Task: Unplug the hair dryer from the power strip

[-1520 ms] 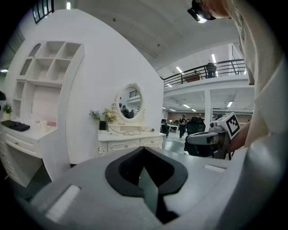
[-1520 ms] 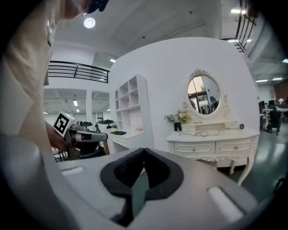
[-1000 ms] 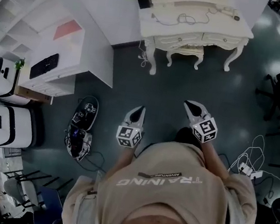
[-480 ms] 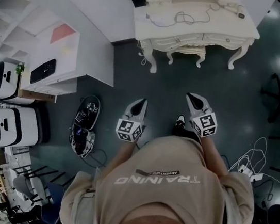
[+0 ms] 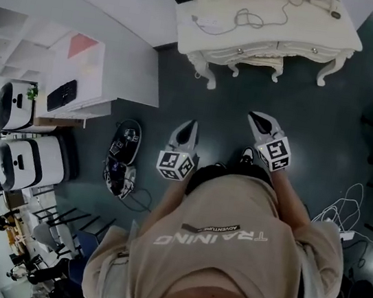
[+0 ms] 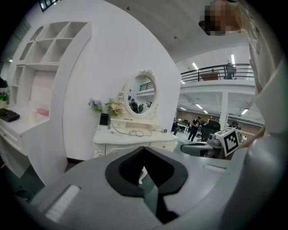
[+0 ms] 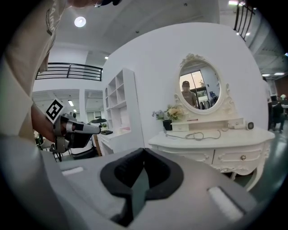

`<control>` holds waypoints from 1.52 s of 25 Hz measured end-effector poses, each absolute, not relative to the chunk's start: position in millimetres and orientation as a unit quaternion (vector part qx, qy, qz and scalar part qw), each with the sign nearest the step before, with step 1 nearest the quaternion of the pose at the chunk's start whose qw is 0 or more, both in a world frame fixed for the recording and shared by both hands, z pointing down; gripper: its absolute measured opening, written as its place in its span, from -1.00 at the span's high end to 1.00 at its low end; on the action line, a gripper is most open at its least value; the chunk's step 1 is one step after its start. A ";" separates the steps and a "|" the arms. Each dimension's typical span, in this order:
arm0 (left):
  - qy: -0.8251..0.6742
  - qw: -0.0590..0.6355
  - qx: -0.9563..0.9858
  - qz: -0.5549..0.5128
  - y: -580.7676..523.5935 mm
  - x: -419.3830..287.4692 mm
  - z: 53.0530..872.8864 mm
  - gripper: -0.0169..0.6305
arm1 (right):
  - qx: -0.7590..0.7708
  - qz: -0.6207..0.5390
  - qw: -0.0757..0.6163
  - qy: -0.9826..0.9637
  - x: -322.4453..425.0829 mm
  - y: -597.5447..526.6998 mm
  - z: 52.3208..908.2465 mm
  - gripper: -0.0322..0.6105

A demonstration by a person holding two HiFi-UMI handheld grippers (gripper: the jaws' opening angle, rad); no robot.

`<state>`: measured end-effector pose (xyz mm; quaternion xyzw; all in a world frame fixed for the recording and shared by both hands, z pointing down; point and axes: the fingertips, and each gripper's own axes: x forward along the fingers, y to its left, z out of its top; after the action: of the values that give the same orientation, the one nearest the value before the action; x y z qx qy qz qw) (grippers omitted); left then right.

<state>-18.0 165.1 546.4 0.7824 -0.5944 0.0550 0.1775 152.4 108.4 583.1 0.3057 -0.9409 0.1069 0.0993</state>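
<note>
Head view: left gripper [image 5: 189,127], right gripper [image 5: 258,121], jaws together, empty, now nearer far dressing table [image 5: 302,27]; unplugging not begun.

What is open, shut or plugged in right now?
left gripper: shut, empty.
right gripper: shut, empty.
drawer: shut.
cord: lying looped on the dressing table; plug end too small to tell.
stool: tucked under the dressing table.
</note>
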 end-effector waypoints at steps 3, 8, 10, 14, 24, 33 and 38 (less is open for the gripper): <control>-0.596 0.186 0.779 0.057 148.5 -23.5 554.0 0.93 | 0.304 0.125 0.093 -0.940 148.0 90.4 588.5 0.89; -0.601 0.203 0.772 0.053 125.2 -51.1 573.5 0.93 | 0.317 0.135 0.087 -0.935 131.2 60.7 591.2 0.89; -0.594 0.201 0.777 0.054 113.0 -58.0 577.5 0.93 | 0.319 0.125 0.091 -0.935 122.5 49.1 587.2 0.89; -0.557 0.170 0.811 0.058 72.8 -61.6 573.1 0.93 | 0.330 0.112 0.098 -0.932 105.2 16.9 579.1 0.89; -0.482 0.131 0.864 0.069 -10.8 -144.7 576.1 0.93 | 0.358 0.084 0.103 -0.924 -5.5 -45.0 548.6 0.89; -0.459 0.164 0.872 0.047 -68.3 -159.3 585.2 0.93 | 0.361 0.094 0.143 -0.917 -28.6 -77.9 563.4 0.89; -0.473 0.176 0.862 0.051 -104.1 -174.1 592.3 0.93 | 0.347 0.110 0.141 -0.921 -40.5 -122.9 580.5 0.89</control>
<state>-174.1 -104.1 592.3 0.8617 -0.4731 0.0514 0.1761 -40.5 -122.9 580.5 0.3467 -0.9208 0.1096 0.1415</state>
